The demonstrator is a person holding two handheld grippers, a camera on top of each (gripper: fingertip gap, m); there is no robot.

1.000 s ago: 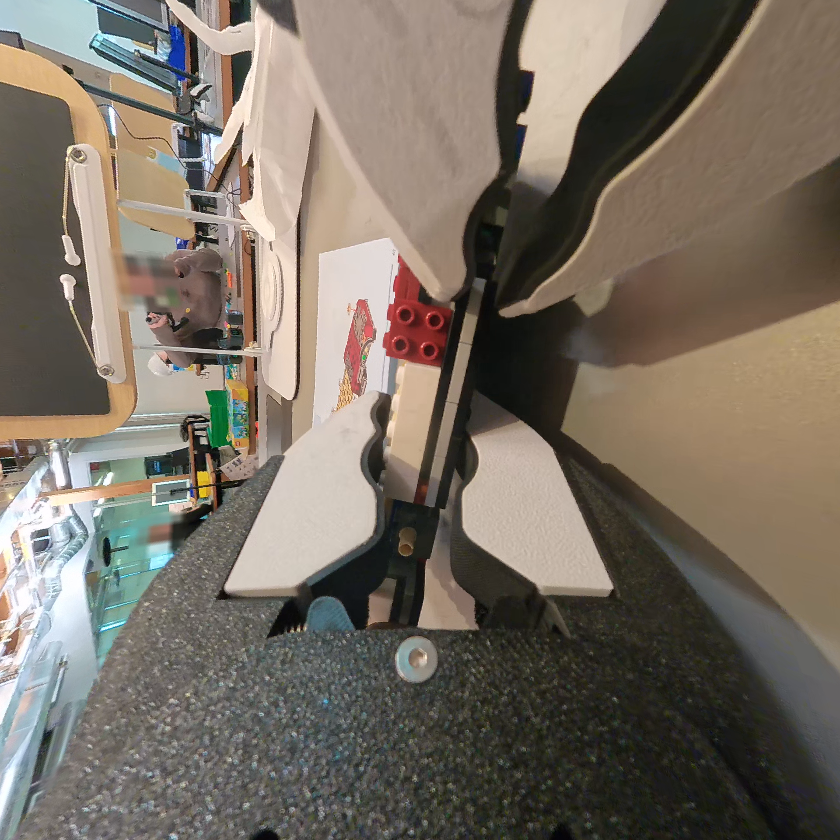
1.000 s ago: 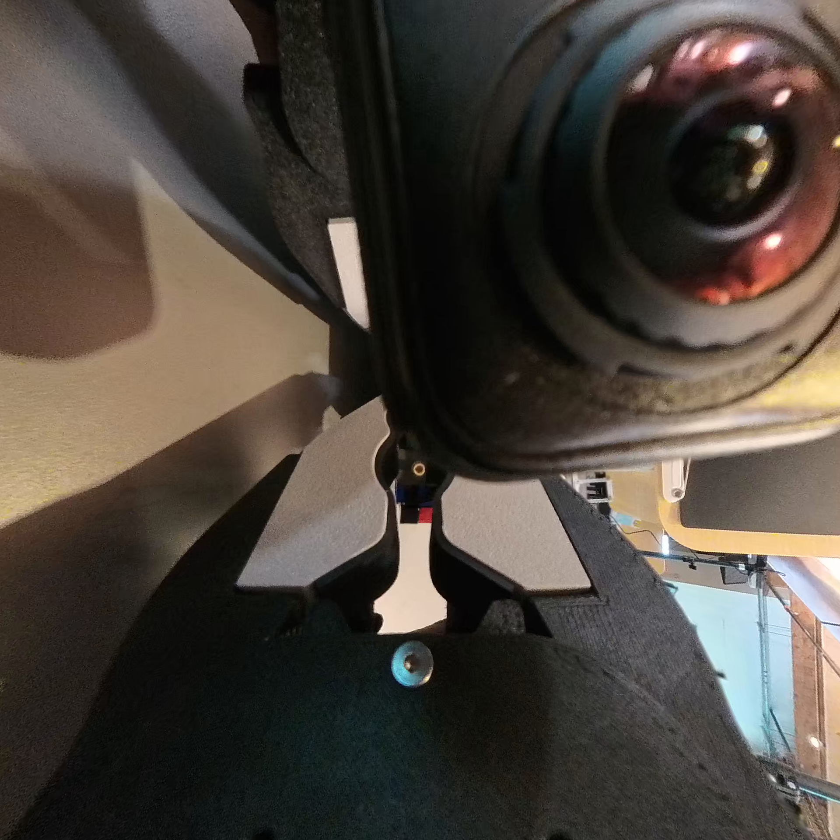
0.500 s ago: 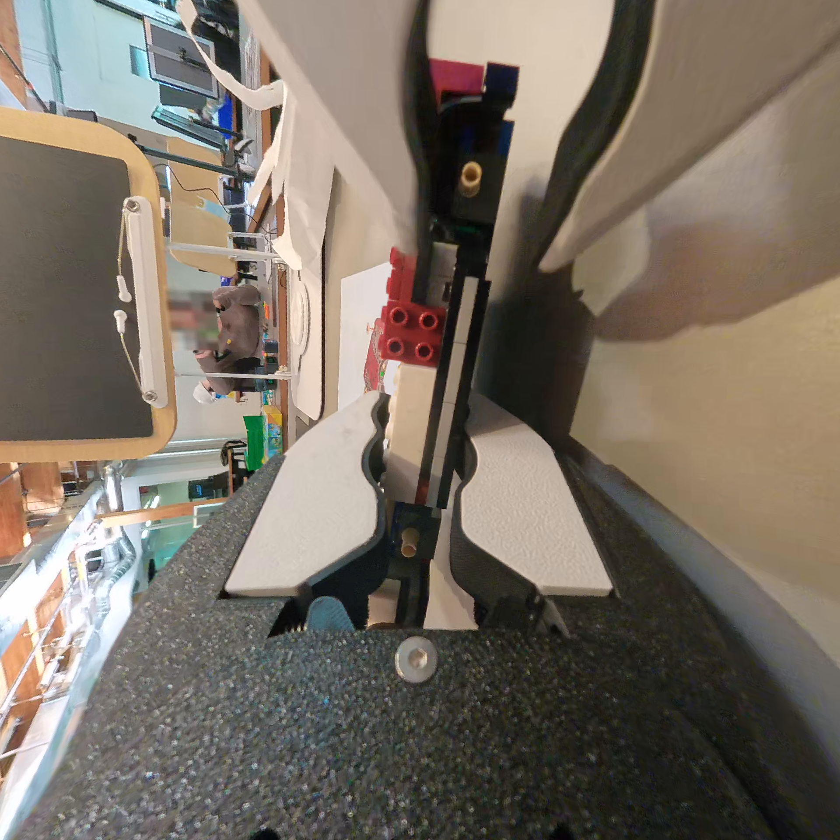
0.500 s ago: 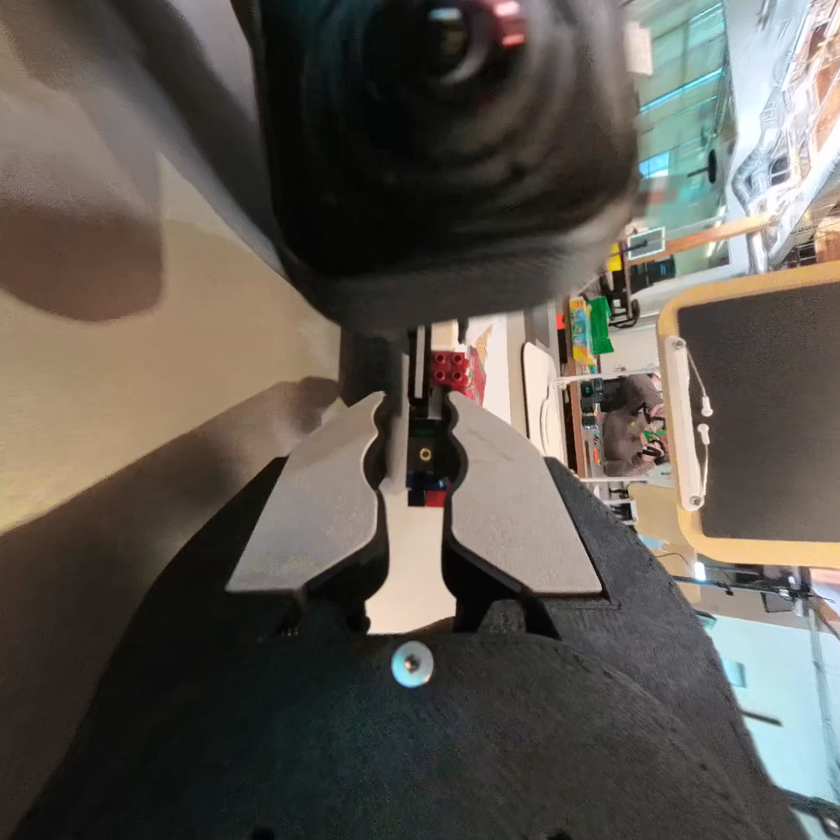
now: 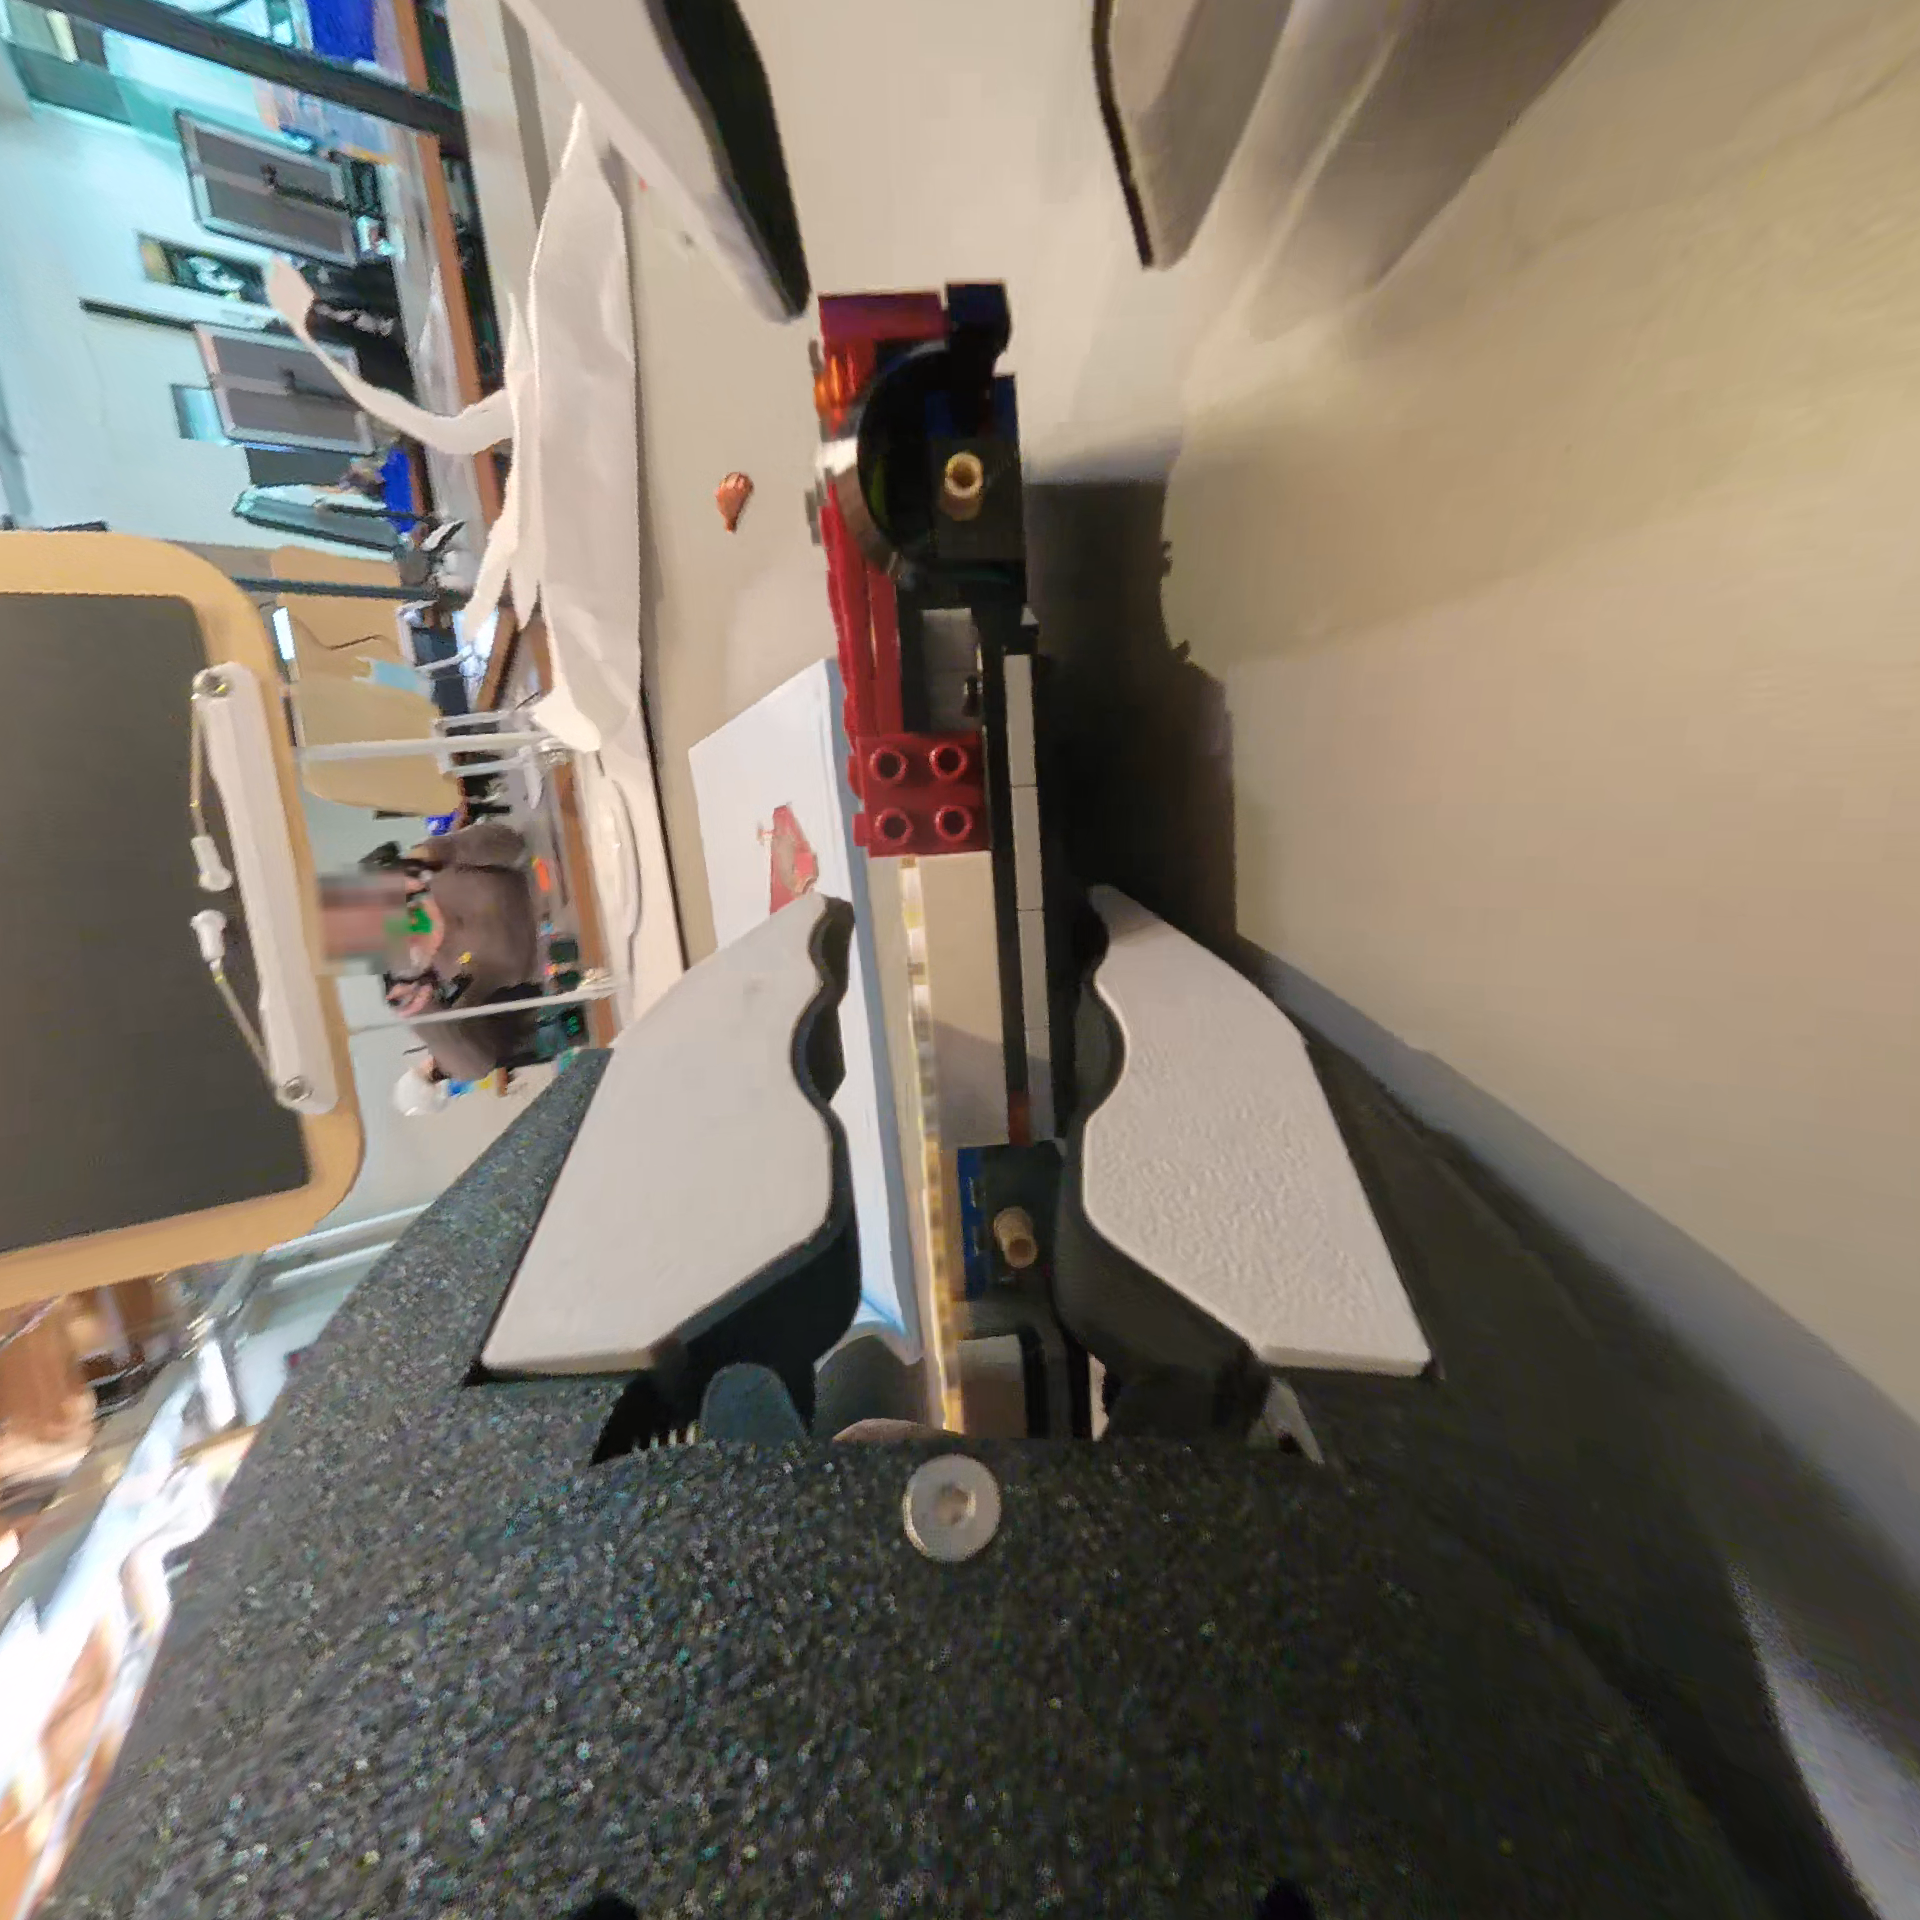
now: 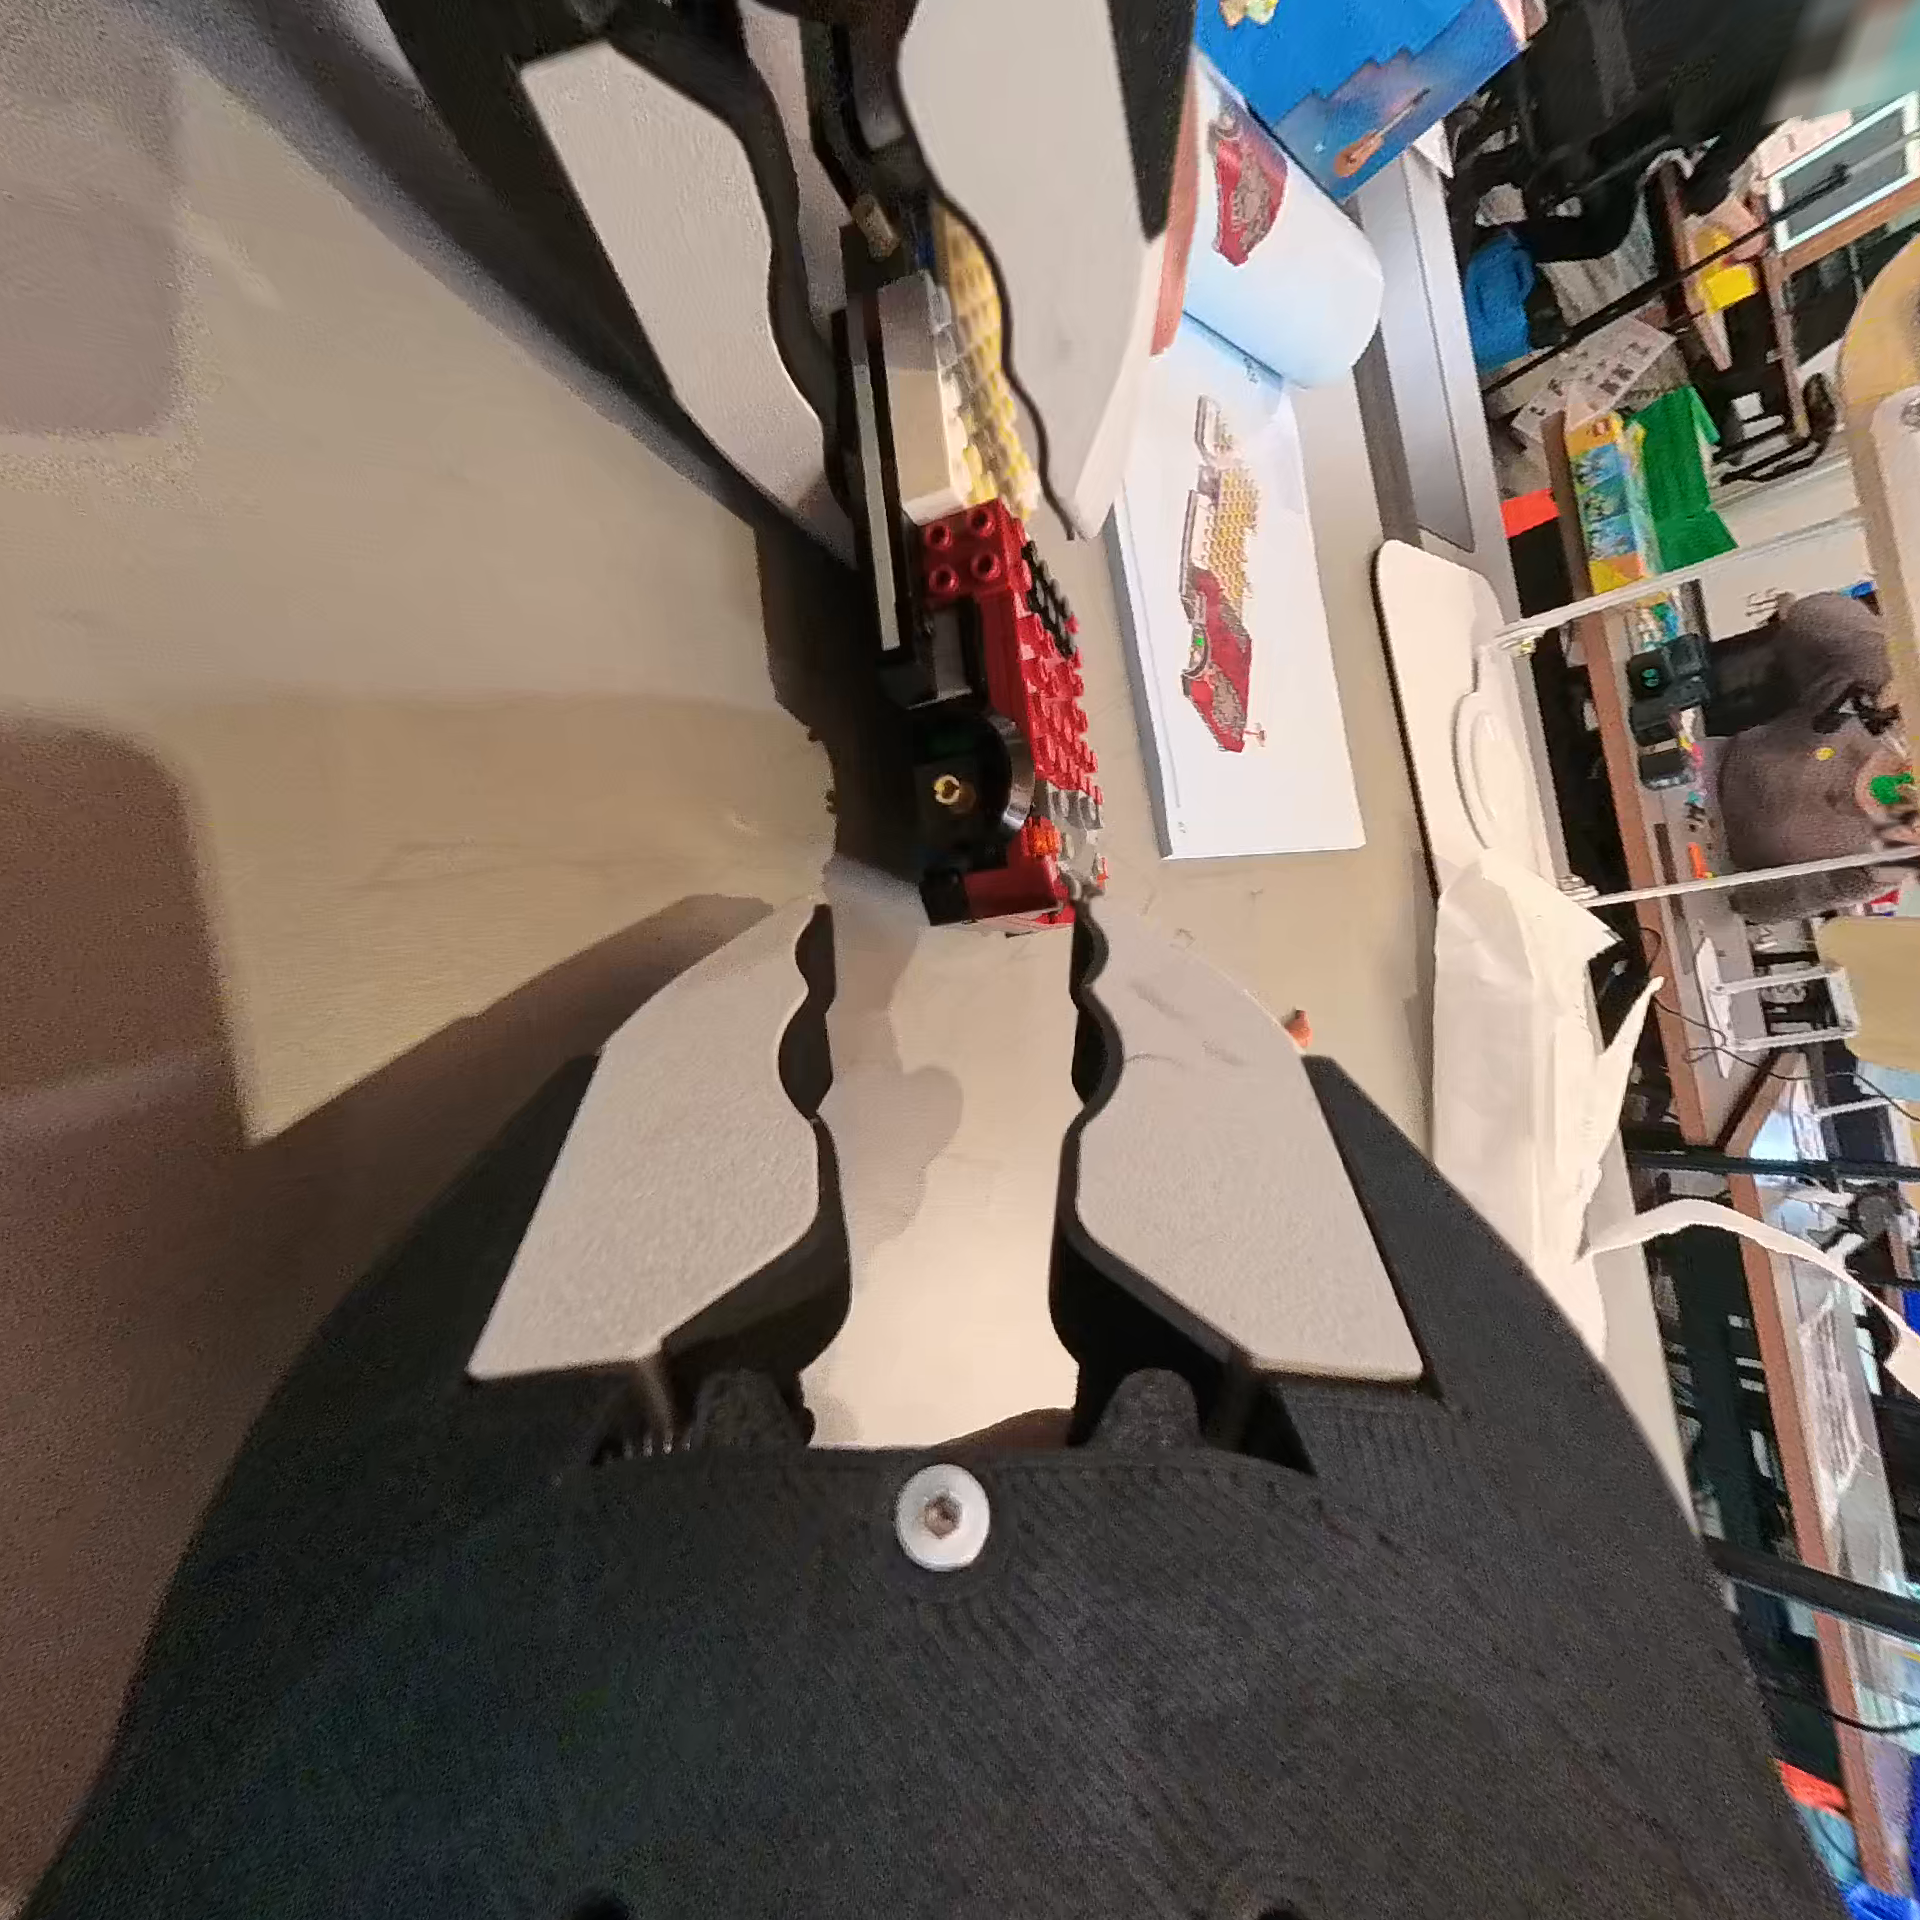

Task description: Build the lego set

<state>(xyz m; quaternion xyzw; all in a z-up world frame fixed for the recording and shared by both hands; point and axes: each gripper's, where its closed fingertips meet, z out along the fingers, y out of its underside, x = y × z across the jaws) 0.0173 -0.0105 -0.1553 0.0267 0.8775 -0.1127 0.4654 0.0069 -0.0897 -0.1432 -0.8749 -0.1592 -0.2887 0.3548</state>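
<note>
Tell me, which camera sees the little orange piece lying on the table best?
The left wrist view: the orange piece lies in the open on the table, left of the brick car. In the right wrist view only a sliver peeks past the right gripper's fingers.

— How much room is there around the left tongs (image 5: 961, 935)?

— Little. The toy brick car (image 5: 935, 790) fills the gap between the open fingers, with a slit of air on the left and none visible on the right.

— And ahead of the right tongs (image 6: 948, 935)?

— Bare counter (image 6: 416, 623) between the fingers, then the car's red end just beyond the tips. To their right lies an open booklet (image 6: 1247, 675), farther right a white bag (image 6: 1507, 1039); the left is clear.
</note>
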